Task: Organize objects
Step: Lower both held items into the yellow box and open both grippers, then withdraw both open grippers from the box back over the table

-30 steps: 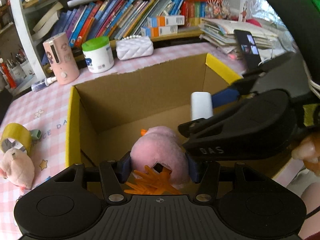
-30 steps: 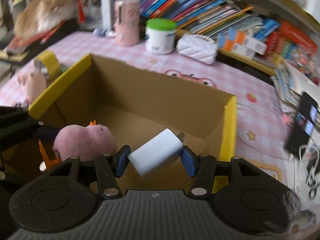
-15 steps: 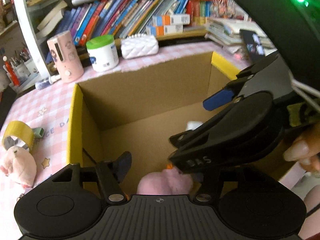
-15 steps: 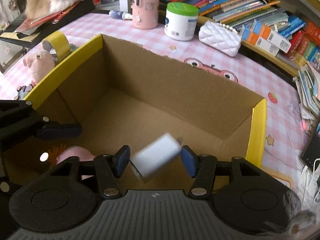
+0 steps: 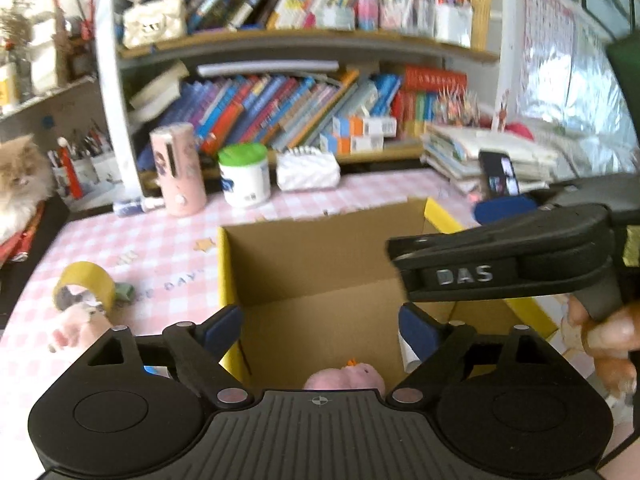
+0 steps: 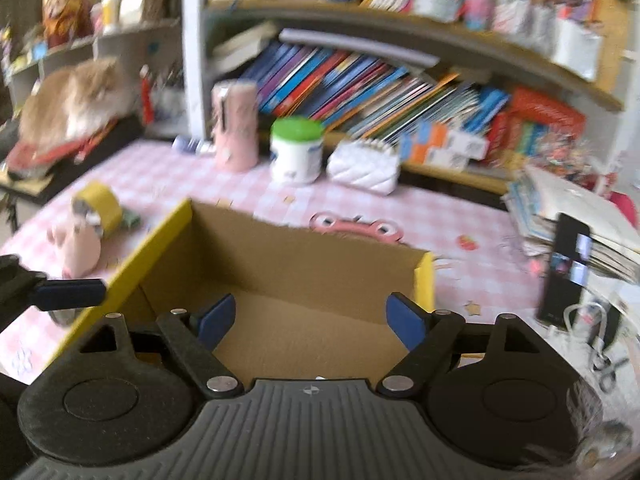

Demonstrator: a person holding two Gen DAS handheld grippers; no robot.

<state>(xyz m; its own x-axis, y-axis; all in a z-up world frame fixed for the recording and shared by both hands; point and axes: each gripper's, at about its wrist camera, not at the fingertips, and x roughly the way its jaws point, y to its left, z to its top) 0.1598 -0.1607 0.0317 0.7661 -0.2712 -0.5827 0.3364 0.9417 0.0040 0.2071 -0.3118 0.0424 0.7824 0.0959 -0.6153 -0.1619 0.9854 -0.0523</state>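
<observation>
The box (image 5: 320, 264) is plain matt brown cardboard with glossy yellow tape on its rims. The pink toy (image 5: 344, 378) inside looks soft and fuzzy, and a pink checked cloth (image 6: 192, 168) covers the surface.

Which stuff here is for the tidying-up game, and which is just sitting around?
For the job:
box
pink toy in the box
pink toy on the table
tape roll
left claw and right claw, both open and empty

Just lying about:
cat
books
phone
green-lidded tub
white purse
</observation>
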